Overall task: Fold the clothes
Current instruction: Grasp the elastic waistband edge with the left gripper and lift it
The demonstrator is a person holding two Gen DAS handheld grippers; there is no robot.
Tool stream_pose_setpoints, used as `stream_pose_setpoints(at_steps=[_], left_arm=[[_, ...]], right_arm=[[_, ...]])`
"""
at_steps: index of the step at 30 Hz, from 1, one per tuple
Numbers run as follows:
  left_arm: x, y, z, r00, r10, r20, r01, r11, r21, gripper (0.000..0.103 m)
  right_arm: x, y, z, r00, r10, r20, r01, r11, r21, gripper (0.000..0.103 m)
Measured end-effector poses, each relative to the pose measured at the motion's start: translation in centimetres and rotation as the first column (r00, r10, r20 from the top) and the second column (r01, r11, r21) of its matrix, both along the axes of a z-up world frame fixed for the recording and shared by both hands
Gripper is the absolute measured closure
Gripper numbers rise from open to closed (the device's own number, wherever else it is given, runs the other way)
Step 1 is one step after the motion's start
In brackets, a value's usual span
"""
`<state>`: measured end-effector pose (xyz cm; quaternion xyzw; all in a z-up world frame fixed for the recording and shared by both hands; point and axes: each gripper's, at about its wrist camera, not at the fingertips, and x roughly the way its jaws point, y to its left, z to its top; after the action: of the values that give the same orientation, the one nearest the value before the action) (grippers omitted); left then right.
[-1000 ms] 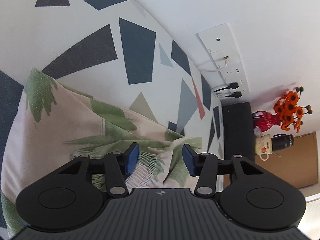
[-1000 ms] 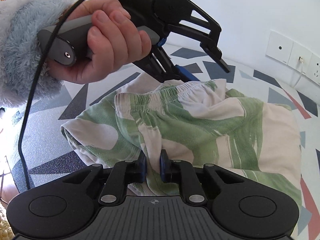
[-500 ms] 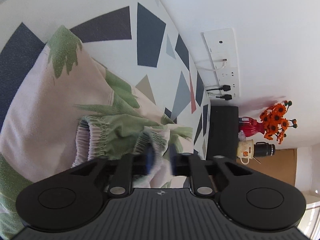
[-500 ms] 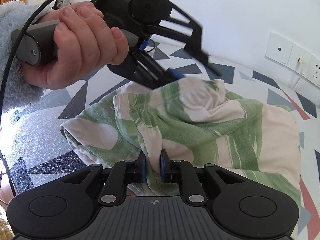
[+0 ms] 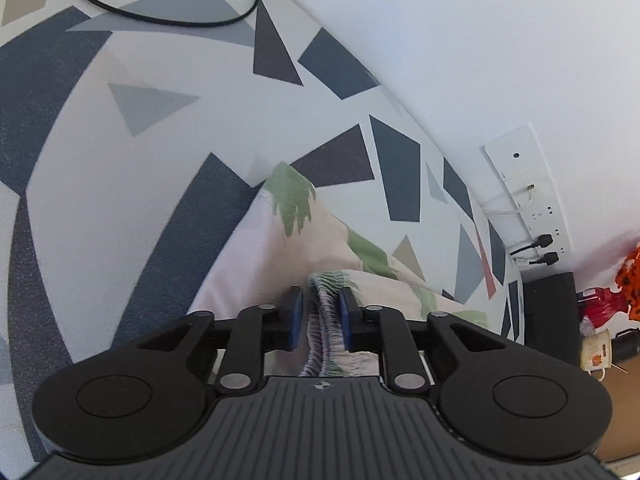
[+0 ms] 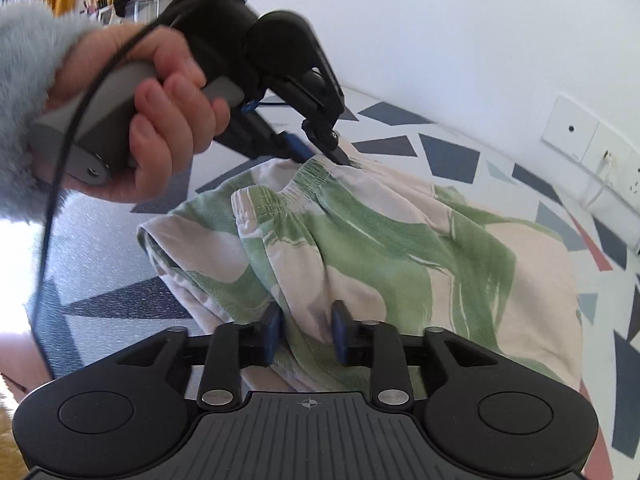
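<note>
- Green-and-cream leaf-print shorts (image 6: pixel 400 248) lie partly folded on a mat (image 5: pixel 120 208) printed with blue and grey triangles; the far edge sits near the white wall (image 6: pixel 440 32), the near edge under the right gripper.
- At the far left of the garment, the left gripper (image 5: pixel 320 304) straddles the gathered elastic waistband (image 5: pixel 326 320). Its jaws have just been opening; the band stands between the blue pads with a gap on each side, so it reads as released, probably because that corner is where the fold wants it.
- Nearest the camera, the right gripper (image 6: pixel 306 330) has a ridge of cloth between its pads. Its jaws have just been opening too, and daylight shows beside the fabric: loosened, not clenched.
- A hand (image 6: pixel 160 120) in a fluffy pale-blue sleeve (image 6: pixel 24 100) tilts the left tool downward, which suits laying an edge flat.
- Judged from this, one fold is being set down; smoothing or a second fold seems left.
- A black cable (image 5: pixel 160 8) loops on the far mat, well apart from the cloth.
</note>
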<state>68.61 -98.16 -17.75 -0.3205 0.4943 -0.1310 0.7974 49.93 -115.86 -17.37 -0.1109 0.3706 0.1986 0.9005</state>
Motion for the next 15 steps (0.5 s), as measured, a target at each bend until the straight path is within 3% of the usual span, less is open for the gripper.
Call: stream_pose_setpoints(at_steps=[2, 5, 8, 11, 13, 14, 15], left_arm=[[-0.3, 0.1, 1.0, 0.999, -0.025, 0.036, 0.023, 0.999, 0.045, 0.066], [-1.6, -0.2, 3.0, 0.989, -0.083, 0.122, 0.067, 0.990, 0.124, 0.063], [-3.3, -2.1, 5.1, 0.951, -0.232, 0.205, 0.183, 0.955, 0.232, 0.062], [-4.2, -4.6, 5.0, 0.907, -0.378, 0.186, 0.320, 0.905, 0.279, 0.060], [-4.5, -6.1, 3.9, 0.894, -0.427, 0.135, 0.367, 0.871, 0.327, 0.060], [-4.4, -6.5, 3.3, 0.895, -0.432, 0.114, 0.372, 0.862, 0.344, 0.061], [-4.4, -6.8, 2.8, 0.896, -0.435, 0.095, 0.377, 0.854, 0.359, 0.061]], right_arm=[[-1.1, -1.8, 1.5, 0.999, -0.025, 0.024, 0.025, 0.999, 0.033, 0.069], [-2.9, -5.6, 3.1, 0.991, -0.122, 0.049, 0.120, 0.992, 0.041, 0.066], [-3.7, -9.7, 3.2, 0.974, -0.225, 0.019, 0.224, 0.974, 0.023, 0.065], [-3.6, -12.3, 1.9, 0.966, -0.255, -0.045, 0.257, 0.966, 0.036, 0.067], [-3.7, -12.3, 1.2, 0.972, -0.229, -0.054, 0.230, 0.973, 0.010, 0.079], [-3.9, -12.0, 1.0, 0.976, -0.211, -0.055, 0.210, 0.977, -0.021, 0.092], [-4.1, -11.8, 1.0, 0.979, -0.195, -0.054, 0.193, 0.980, -0.039, 0.098]])
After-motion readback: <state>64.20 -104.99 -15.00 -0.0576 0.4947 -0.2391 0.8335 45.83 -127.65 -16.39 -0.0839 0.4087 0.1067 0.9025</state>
